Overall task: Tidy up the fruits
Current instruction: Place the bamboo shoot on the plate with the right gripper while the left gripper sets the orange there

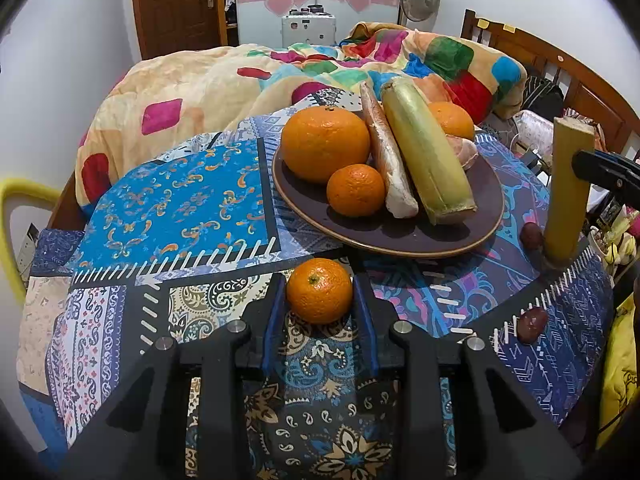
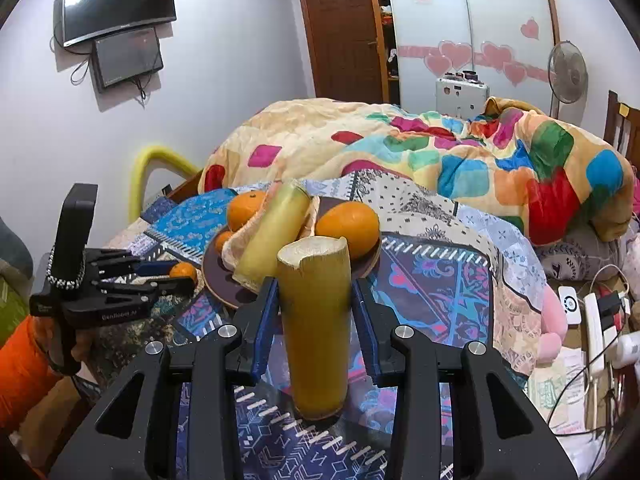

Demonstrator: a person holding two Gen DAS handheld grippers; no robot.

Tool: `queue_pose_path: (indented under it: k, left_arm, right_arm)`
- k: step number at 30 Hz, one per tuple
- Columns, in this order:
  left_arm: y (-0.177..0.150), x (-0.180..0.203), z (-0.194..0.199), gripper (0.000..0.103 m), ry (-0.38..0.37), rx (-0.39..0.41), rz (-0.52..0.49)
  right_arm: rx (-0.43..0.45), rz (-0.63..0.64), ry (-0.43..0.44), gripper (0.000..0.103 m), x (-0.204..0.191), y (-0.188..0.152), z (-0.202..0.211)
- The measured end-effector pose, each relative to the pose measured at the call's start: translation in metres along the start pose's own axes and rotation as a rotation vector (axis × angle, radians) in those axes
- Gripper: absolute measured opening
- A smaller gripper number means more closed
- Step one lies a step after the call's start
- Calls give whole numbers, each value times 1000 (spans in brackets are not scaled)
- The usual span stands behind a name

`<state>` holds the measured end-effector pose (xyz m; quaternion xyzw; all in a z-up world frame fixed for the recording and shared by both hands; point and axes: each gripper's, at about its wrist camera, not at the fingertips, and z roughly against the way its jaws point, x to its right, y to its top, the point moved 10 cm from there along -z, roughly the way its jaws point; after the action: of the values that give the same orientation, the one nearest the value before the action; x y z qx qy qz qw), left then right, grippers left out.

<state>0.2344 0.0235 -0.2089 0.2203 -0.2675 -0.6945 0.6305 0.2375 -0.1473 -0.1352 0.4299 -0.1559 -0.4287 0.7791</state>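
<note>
Left gripper (image 1: 319, 292) clasped small orange (image 1: 319, 290), right gripper (image 2: 315, 292) apparently gripped upright cane piece (image 2: 314, 332); both needed lifting to far plate (image 1: 486, 236).

This is a home bedroom: a bed (image 1: 532, 52) with a wooden headboard carries a rumpled patchwork quilt (image 2: 420, 148), pink heart stickers (image 2: 456, 54) dress the sliding wardrobe doors, a television (image 2: 118, 4) hangs on the wall, and a standing fan (image 2: 567, 72) waits beside a wooden door (image 1: 176, 4).

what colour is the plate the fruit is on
The round ceramic plate is dark purplish brown with a lighter tan rim, clearest in the left wrist view.
</note>
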Motion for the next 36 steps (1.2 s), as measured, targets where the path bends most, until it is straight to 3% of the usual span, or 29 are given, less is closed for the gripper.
queue_pose_path:
  k: [10, 18, 34, 36]
  left_arm:
    - [18, 10, 18, 33, -21, 55, -10]
    - [29, 21, 10, 33, -46, 58, -19]
    - [37, 26, -6, 34, -45, 59, -35]
    - [37, 25, -7, 34, -45, 61, -37]
  right_arm:
    - [49, 31, -3, 34, -9, 19, 9]
    - [74, 28, -3, 34, -9, 38, -1]
    - [39, 33, -29, 34, -6, 43, -44]
    - [3, 43, -34, 34, -8, 37, -50]
